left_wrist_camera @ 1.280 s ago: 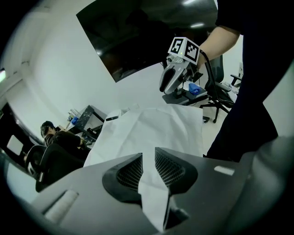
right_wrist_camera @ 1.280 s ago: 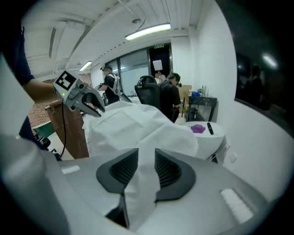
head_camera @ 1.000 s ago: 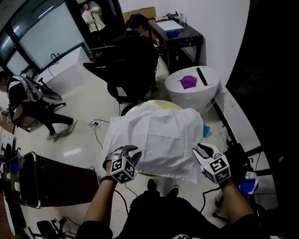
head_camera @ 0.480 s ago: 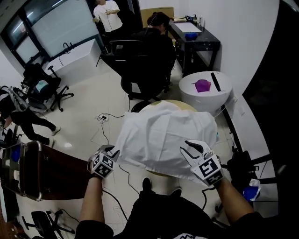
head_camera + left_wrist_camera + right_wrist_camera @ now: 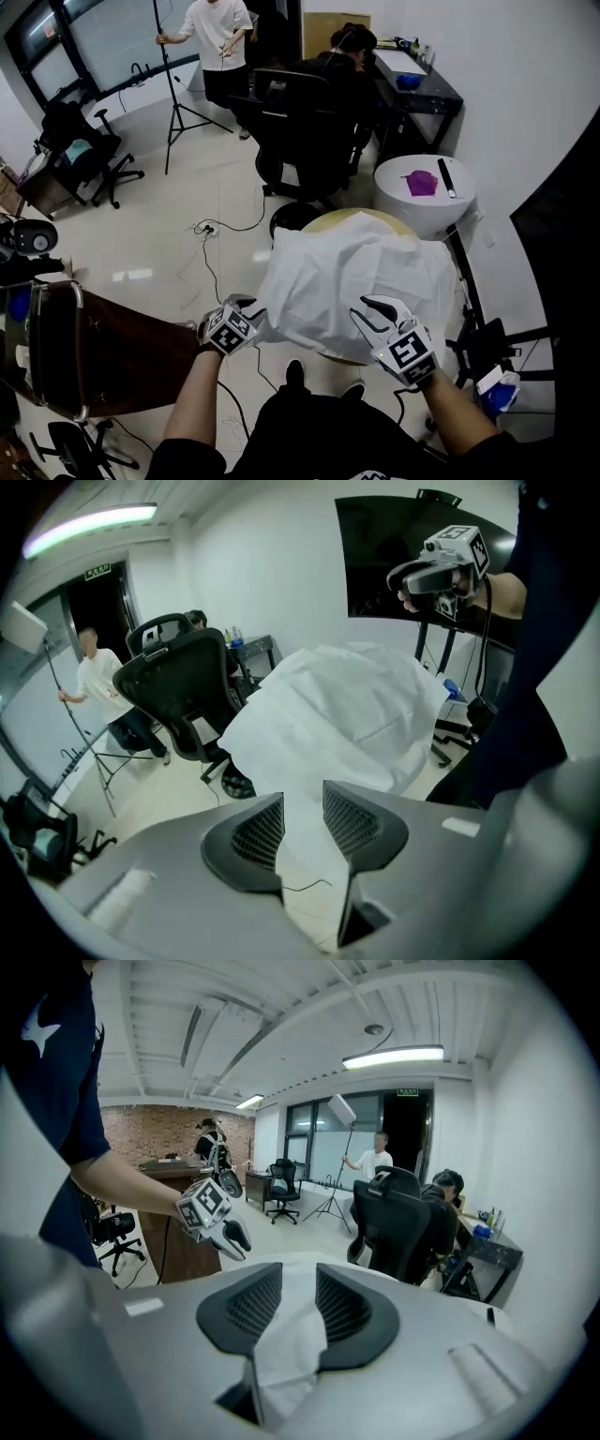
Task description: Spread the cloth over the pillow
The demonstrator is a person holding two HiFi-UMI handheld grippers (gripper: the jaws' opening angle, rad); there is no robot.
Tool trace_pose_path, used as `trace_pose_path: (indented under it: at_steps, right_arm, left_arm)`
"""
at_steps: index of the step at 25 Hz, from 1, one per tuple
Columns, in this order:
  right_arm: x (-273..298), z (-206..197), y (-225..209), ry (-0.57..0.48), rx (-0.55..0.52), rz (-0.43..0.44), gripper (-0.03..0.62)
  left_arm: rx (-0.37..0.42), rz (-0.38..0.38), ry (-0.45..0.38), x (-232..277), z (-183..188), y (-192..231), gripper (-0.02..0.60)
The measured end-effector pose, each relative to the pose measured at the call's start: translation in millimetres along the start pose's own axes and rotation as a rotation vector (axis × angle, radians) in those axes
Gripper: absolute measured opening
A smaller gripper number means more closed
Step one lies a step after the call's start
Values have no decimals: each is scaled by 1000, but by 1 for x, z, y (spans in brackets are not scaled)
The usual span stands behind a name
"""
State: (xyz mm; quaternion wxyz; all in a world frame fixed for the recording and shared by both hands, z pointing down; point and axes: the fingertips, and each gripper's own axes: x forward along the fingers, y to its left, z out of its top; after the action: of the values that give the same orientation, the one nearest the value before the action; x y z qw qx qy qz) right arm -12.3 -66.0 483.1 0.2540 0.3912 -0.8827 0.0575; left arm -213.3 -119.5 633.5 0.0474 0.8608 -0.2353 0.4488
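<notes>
Cloth [image 5: 347,281] already drapes the pillow ahead, my right fingers [image 5: 342,1312] clamp its edge, my left fingers [image 5: 253,841] have just been opening with a corner loose between them, only letting go is left.

A black office chair [image 5: 300,122] stands at twelve o'clock, with a seated person [image 5: 349,52] just beyond it beside a black desk [image 5: 427,84]. At eleven, a standing person [image 5: 220,28] holds a light stand [image 5: 169,89]. A white round table [image 5: 422,220] at two carries a purple item [image 5: 420,183]. A brown counter [image 5: 112,347] fills eight o'clock.
</notes>
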Motion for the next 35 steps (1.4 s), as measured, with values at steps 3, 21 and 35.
trace_pose_path:
  at_steps: [3, 21, 35]
  right_arm:
    - [25, 9, 9, 25, -6, -16, 126]
    - [68, 32, 13, 34, 5, 14, 124]
    - [50, 51, -55, -17, -16, -23, 124]
  left_arm:
    - [-46, -109, -60, 11, 2, 6, 139]
    - [55, -283, -156, 9, 26, -16, 0]
    - [375, -156, -417, -56, 193, -90, 0]
